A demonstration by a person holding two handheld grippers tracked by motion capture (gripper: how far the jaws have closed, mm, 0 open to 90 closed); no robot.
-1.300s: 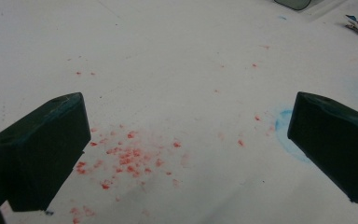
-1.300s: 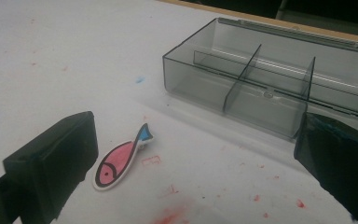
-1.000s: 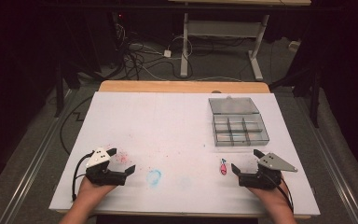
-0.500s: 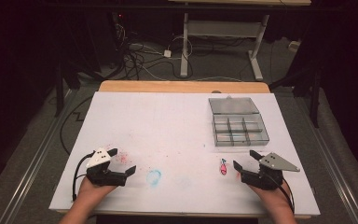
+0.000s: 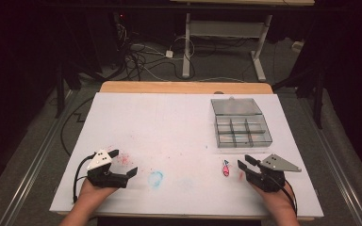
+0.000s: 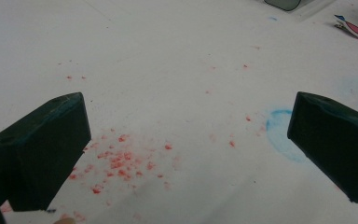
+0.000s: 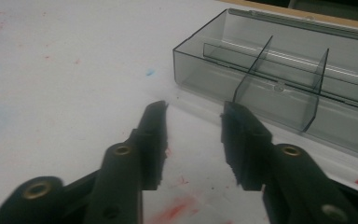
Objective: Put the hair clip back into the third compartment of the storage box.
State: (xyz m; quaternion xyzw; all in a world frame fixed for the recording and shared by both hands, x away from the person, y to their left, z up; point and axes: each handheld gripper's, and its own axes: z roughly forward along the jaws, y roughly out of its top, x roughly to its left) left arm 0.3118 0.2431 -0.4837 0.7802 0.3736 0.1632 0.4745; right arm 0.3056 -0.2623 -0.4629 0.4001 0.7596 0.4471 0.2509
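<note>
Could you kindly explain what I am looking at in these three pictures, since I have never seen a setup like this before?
There is no robot here: a person holds a two-jawed claw in each hand. The high view looks down on a white table. The left claw and the right claw both stand open and hold nothing. The other two pictures come from cameras riding on each claw. On the table lie a clear compartment box, lid open, a small pink fish-shaped clip, red specks and a blue smudge.

We see a lab-style recording space: a white, paint-stained surface (image 5: 184, 127), tangled floor cables (image 5: 141, 59), a bare metal desk frame (image 5: 224, 35) and dark surroundings.
</note>
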